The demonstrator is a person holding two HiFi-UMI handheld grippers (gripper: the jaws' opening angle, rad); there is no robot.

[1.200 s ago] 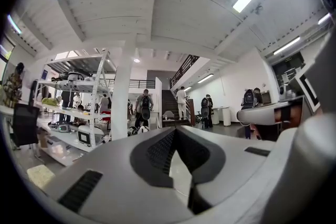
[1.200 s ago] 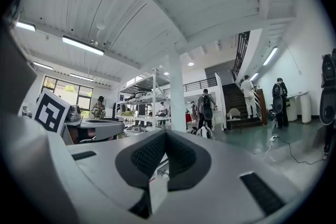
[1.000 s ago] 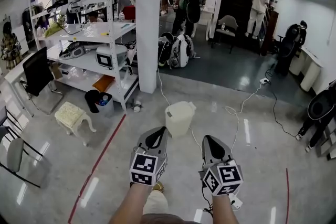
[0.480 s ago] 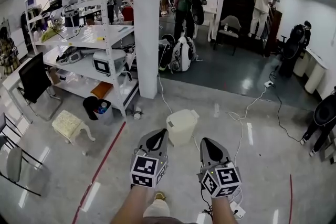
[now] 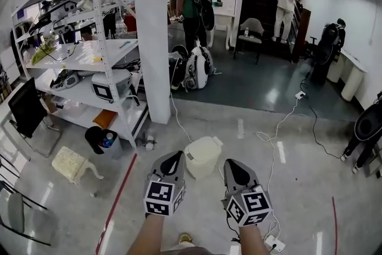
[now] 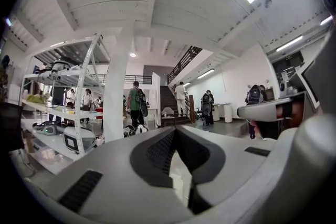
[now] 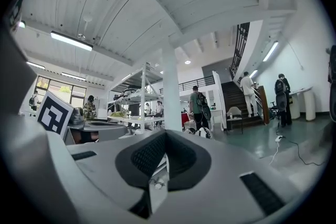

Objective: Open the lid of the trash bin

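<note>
A cream trash bin [image 5: 203, 155] with its lid down stands on the glossy floor, just beyond and between my two grippers in the head view. My left gripper [image 5: 174, 157] points at the bin's left side, jaws together and holding nothing. The tip of my right gripper [image 5: 229, 165] sits by the bin's right side, also shut and empty. Neither touches the bin. In the left gripper view the left gripper [image 6: 176, 134] shows closed jaws aimed above the floor; the right gripper [image 7: 166, 136] looks the same in the right gripper view. The bin is hidden behind the jaws in both gripper views.
A white pillar [image 5: 150, 33] rises behind the bin, with a loaded shelving rack [image 5: 77, 68] to its left. A black bucket [image 5: 98, 139] and a small stool [image 5: 70, 163] sit left. A red floor line [image 5: 116, 203] runs front left. Cables [image 5: 274, 128] and a power strip [image 5: 276, 243] lie right.
The view has advanced toward the pillar and the bin; the bin now sits closer, between the two gripper tips. Both grippers stay shut and empty.
</note>
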